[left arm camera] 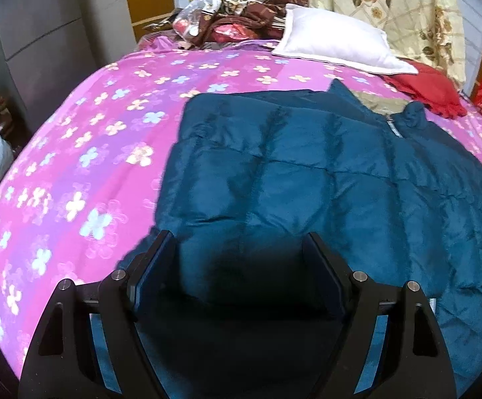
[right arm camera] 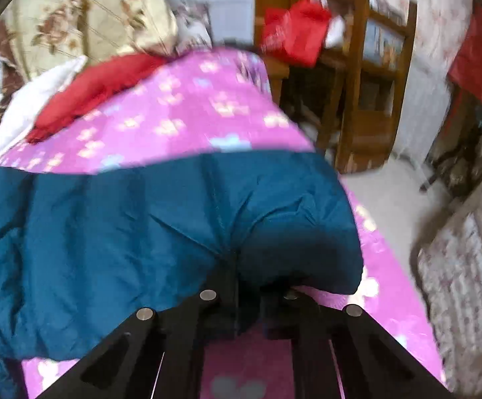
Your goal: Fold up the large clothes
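The teal jacket lies mostly flat on the pink bed, its collar toward two o'clock, folding barely begun: the left gripper hangs open over it, while the right gripper seemingly pinches its edge

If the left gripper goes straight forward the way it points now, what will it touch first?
Most likely the teal padded jacket. The left gripper has open jaws with the jacket's fabric already lying between and ahead of them on the pink floral bedcover. How high it is above the fabric is unclear.
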### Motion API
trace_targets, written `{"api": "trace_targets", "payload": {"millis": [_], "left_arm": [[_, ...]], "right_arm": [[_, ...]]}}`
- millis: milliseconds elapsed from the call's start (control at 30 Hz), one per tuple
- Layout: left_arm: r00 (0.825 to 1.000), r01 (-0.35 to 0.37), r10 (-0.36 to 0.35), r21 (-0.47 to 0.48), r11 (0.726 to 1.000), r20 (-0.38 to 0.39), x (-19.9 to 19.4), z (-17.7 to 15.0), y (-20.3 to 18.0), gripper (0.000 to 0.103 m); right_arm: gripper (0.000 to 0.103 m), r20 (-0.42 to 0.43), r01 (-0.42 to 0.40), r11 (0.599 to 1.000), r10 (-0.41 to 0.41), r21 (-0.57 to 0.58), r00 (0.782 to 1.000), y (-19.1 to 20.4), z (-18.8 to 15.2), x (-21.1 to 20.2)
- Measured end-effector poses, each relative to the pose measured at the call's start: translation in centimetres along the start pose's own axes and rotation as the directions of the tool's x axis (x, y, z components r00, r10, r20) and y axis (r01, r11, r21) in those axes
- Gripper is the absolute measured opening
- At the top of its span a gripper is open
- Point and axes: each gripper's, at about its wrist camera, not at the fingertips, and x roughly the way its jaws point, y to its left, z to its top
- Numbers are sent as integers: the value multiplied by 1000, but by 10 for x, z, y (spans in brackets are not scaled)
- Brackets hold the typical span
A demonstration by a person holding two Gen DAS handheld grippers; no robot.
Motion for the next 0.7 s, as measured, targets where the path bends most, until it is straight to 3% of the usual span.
{"api": "trace_targets", "payload": {"millis": [167,300,367,500,700], "left_arm": [[997,-71,71,-3,997,-5,2,3,11,80],[981,-195,196,45,980,-16,13,3,14,80],[978,-210,210,42,977,-8,13,3,18,80],[973,-232,232,17,973,4,7,7,31,80],[965,-261,259,-52,964,-32,9,15,56,80]], "right_arm": [[7,152,16,1000,-14,-13,988,31,-3,-86],[7,230,-97,995,102,-35,968,86,-7,-140],[7,243,-171,981,188,-89,952,136,-15,-157],[7,204,-315,934,346,-168,916,230,-33,-166],[7,59,-518,824,543,-229,837,367,-74,-142]]}}
